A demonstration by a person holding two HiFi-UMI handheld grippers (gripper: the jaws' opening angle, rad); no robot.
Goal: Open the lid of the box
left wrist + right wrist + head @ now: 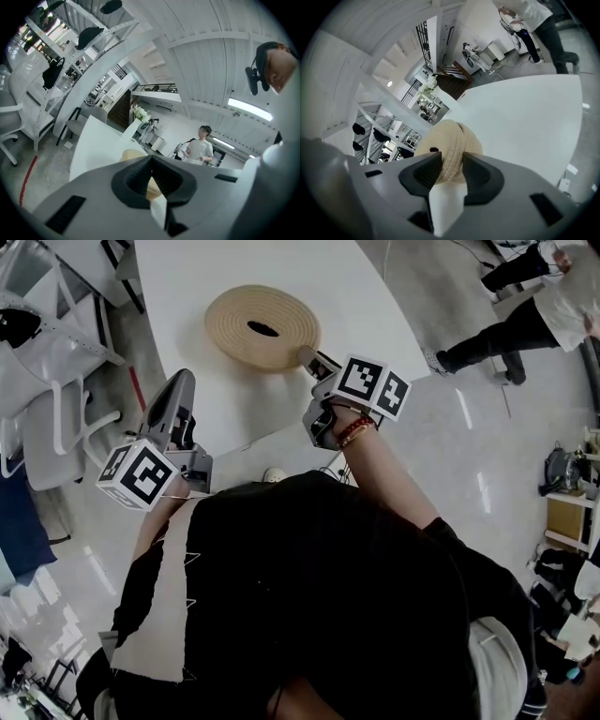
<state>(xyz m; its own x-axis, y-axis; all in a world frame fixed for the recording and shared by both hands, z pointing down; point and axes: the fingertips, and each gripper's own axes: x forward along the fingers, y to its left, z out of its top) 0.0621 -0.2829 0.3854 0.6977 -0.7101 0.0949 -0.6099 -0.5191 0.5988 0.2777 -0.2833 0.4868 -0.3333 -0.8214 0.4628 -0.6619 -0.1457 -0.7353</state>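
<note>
The lid [263, 326] lies on the table [375, 296], its near-right rim between the right hand-held gripper's [308, 357] jaws.

Just a plain white table [375, 296] standing on a pale shiny floor [497, 474]. The only thing on the table is a round woven box [262, 326], near the table's front edge.

The right gripper [309, 358], arm extended, grips the woven lid [262, 326] at its near rim. The left gripper [180, 382] hovers well short of that lid, jaws together.
</note>
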